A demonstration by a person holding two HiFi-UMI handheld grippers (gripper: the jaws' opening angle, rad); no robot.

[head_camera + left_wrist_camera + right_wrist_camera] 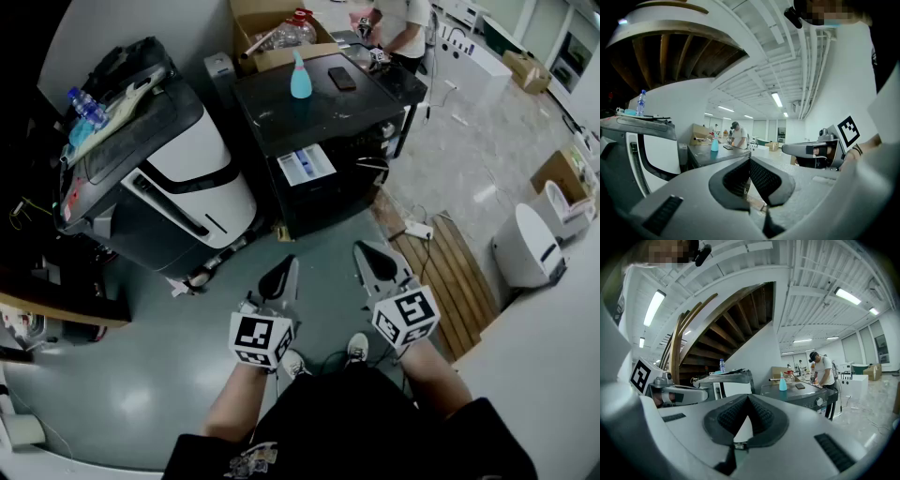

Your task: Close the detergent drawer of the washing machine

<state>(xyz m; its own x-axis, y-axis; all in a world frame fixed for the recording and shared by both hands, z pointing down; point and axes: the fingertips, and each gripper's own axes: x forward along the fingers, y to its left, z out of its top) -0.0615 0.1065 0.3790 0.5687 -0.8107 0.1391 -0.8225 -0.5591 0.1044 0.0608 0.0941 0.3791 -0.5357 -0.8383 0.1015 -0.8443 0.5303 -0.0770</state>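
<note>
A black washing machine (319, 112) stands ahead of me, its white detergent drawer (306, 165) pulled out at the front left, with a blue insert showing. My left gripper (281, 274) and right gripper (372, 256) hang side by side above the floor, well short of the machine. Both are shut with nothing between the pads. In the left gripper view the left gripper (750, 160) points toward the machine's dark top (717, 153). The right gripper (748, 397) also faces the machine (806, 397), which appears to its right.
A blue spray bottle (300, 77) and a dark phone (342, 79) sit on the machine's top. A large white and black appliance (159, 178) stands to the left. A cardboard box (272, 37) and a person (401, 28) are behind. Wooden slats (450, 272) lie to the right.
</note>
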